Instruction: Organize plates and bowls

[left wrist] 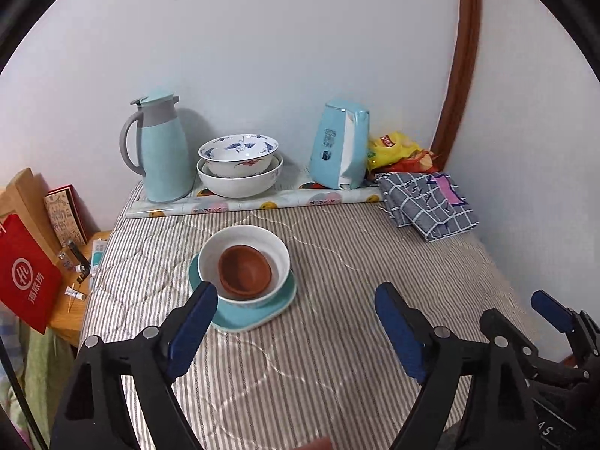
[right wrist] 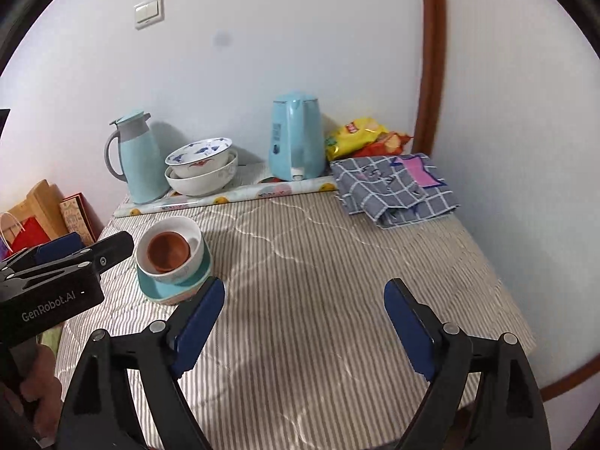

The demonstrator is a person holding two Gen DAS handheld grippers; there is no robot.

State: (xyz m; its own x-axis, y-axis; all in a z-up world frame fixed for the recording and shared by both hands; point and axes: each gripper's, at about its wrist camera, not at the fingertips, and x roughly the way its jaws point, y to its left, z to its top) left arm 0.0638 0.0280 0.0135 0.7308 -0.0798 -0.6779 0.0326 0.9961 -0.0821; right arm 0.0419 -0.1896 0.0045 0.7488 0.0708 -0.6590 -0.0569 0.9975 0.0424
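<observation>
Here, the left tool [left wrist: 296, 322] hangs over the striped quilted bed [left wrist: 337, 337] with its blue-padded fingers spread wide apart and nothing between them; the right tool [right wrist: 303, 322] is likewise held apart and empty over the bed's middle. Toward the left edge of the bed stands a small stack: a brown bowl [left wrist: 245, 272] sits tilted inside a white bowl [left wrist: 279, 253], which rests on a teal plate [left wrist: 255, 317]. The left tool's left finger overlaps the near rim of the white bowl in the left wrist view (whether it touches cannot be told). Along the far edge, on a patterned mat [left wrist: 262, 204], a crane-patterned bowl [left wrist: 238, 150] is nested in a larger white bowl [left wrist: 240, 183], just beside a light blue thermos jug [left wrist: 161, 153] at the far left corner. Further right on the mat stands a light blue kettle [right wrist: 296, 138], and at the far right corner lie yellow snack packets [left wrist: 397, 152] and a folded grey checked cloth [left wrist: 427, 202]. Off the left edge, red bags [left wrist: 26, 281] and small items sit on a low wooden stand [left wrist: 71, 318].
</observation>
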